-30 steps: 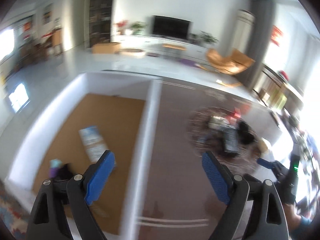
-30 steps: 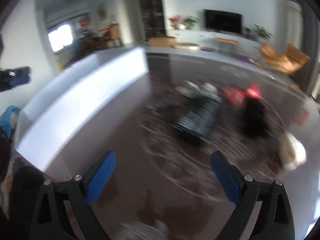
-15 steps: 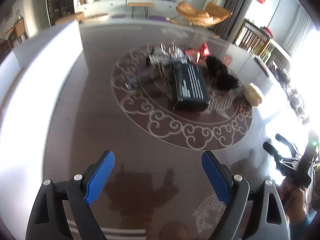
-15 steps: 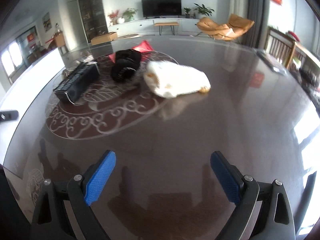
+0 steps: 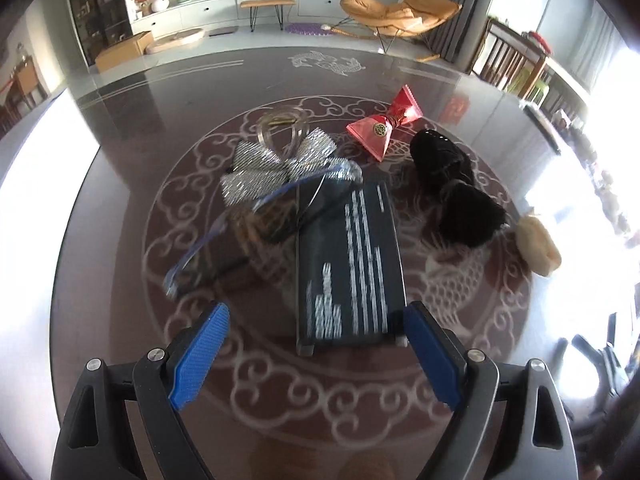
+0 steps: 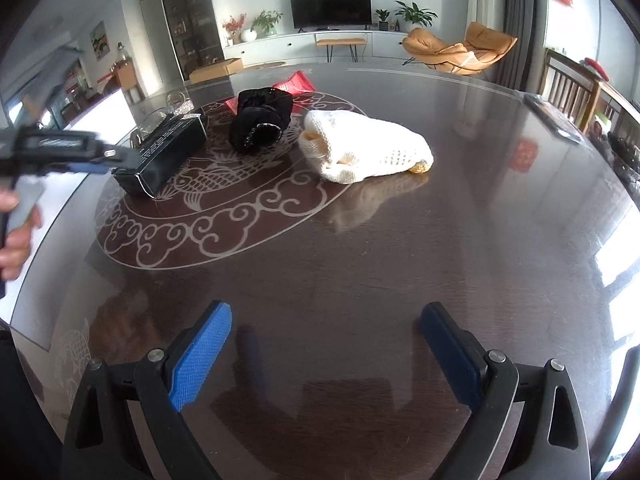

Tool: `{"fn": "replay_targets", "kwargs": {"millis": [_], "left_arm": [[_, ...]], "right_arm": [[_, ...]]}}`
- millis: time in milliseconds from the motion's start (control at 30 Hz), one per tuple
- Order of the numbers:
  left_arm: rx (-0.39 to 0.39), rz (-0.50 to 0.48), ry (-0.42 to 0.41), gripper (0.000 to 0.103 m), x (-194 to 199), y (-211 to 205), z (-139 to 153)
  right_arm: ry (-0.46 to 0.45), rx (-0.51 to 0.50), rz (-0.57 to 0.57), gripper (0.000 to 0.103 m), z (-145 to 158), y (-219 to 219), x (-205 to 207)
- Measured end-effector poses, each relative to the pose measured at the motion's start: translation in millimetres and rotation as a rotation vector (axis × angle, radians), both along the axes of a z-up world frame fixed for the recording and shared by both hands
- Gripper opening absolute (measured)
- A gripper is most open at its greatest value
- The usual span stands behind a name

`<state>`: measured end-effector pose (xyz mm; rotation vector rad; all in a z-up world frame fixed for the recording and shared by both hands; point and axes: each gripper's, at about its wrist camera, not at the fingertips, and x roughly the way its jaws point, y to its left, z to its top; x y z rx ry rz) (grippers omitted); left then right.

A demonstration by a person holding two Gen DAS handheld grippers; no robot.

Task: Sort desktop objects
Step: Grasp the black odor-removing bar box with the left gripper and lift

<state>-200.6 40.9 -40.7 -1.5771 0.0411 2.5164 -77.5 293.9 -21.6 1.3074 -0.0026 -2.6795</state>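
Note:
A long black box [image 5: 348, 264] with white print lies on the dark round table, just ahead of my open left gripper [image 5: 316, 356]. Beside it lie glasses [image 5: 256, 220], a silver sequin bow [image 5: 276, 164], a red bow-shaped packet [image 5: 384, 126], a black fuzzy item [image 5: 456, 188] and a cream knitted item [image 5: 536, 244]. My right gripper [image 6: 324, 352] is open and empty above bare table; the knitted item [image 6: 364, 148], black item [image 6: 260, 120] and box [image 6: 164, 156] lie ahead of it. The left gripper shows at that view's left edge [image 6: 60, 152].
A white box wall [image 5: 36, 184] stands along the table's left side. The table edge [image 6: 616, 184] curves at the right, with a dark flat item [image 6: 552, 116] near it. Chairs and living-room furniture stand beyond.
My left gripper swung from the white box on the left to the pile and came close to the black box. My right gripper moved right and steadied in front of the knitted item.

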Motion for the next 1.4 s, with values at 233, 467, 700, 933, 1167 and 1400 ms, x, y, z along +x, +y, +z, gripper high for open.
{"fn": "replay_targets", "kwargs": {"millis": [233, 467, 700, 933, 1167, 1400], "left_arm": [[-0.057, -0.019, 0.004, 0.089, -19.0, 18.1, -11.3], [-0.075, -0.018, 0.016, 0.09, -31.3, 31.1, -25.1], [-0.068, -0.039, 0.096, 0.058, -18.2, 33.9, -21.5], [-0.048, -0.049, 0.12, 0.058, 21.0, 21.0, -23.3], [-0.036, -0.021, 0.141, 0.058, 85.9, -14.8, -22.2], [-0.008, 0.08, 0.15, 0.057, 109.1, -66.1, -21.9]], "right_arm": [[0.012, -0.016, 0.004, 0.096, 2.6, 1.1, 2.2], [-0.002, -0.012, 0.012, 0.096, 1.0, -1.6, 0.4], [-0.004, -0.004, 0.002, 0.096, 0.9, -1.5, 0.4], [-0.006, 0.003, -0.005, 0.096, 0.9, -0.2, -1.1], [-0.011, 0.026, -0.005, 0.097, 0.0, -2.7, -2.4], [-0.024, 0.091, -0.002, 0.101, -3.4, -11.4, -4.2]]}}
